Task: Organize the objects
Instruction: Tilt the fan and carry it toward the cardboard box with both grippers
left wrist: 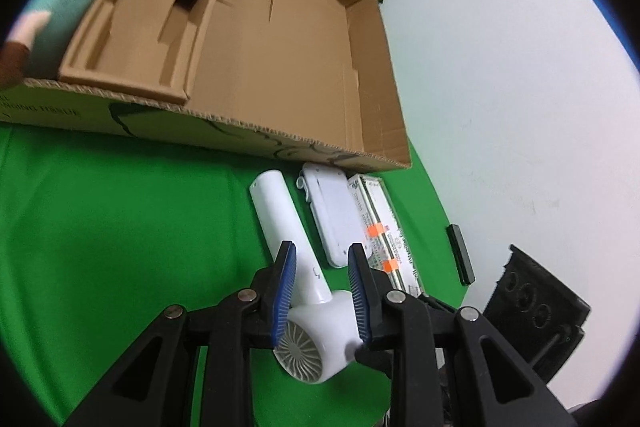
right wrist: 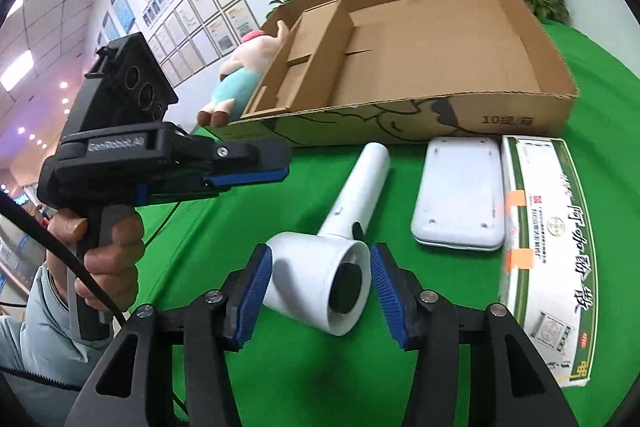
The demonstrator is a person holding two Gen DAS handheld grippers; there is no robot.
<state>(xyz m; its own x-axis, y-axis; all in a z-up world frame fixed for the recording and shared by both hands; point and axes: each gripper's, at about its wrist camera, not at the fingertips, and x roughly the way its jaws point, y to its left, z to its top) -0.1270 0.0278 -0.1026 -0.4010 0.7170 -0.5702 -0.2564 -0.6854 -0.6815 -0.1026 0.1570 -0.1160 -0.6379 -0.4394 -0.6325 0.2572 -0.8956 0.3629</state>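
The right gripper [right wrist: 320,291] stands parted, its blue pads on either side of the round head of the white hair dryer [right wrist: 340,247], with a visible gap on the right side, so nothing is gripped. The left gripper [left wrist: 320,291] has its jaws drawn nearly together; from its own camera the blue pads frame the dryer's rear grille and neck, but the right wrist view shows this gripper [right wrist: 280,173] off to the left, above the cloth, pinching nothing. A person's hand [right wrist: 100,251] wraps the left gripper's handle, a pale sleeve behind it, the tool aimed across the table. The dryer lies on its side on the green cloth [right wrist: 200,247], handle pointing toward the open cardboard box [right wrist: 440,47]. Beside it lie a white flat case [right wrist: 460,195] and then a green-and-white carton [right wrist: 548,235] with orange tape. A plush toy [right wrist: 240,75] leans against the box's far left end.
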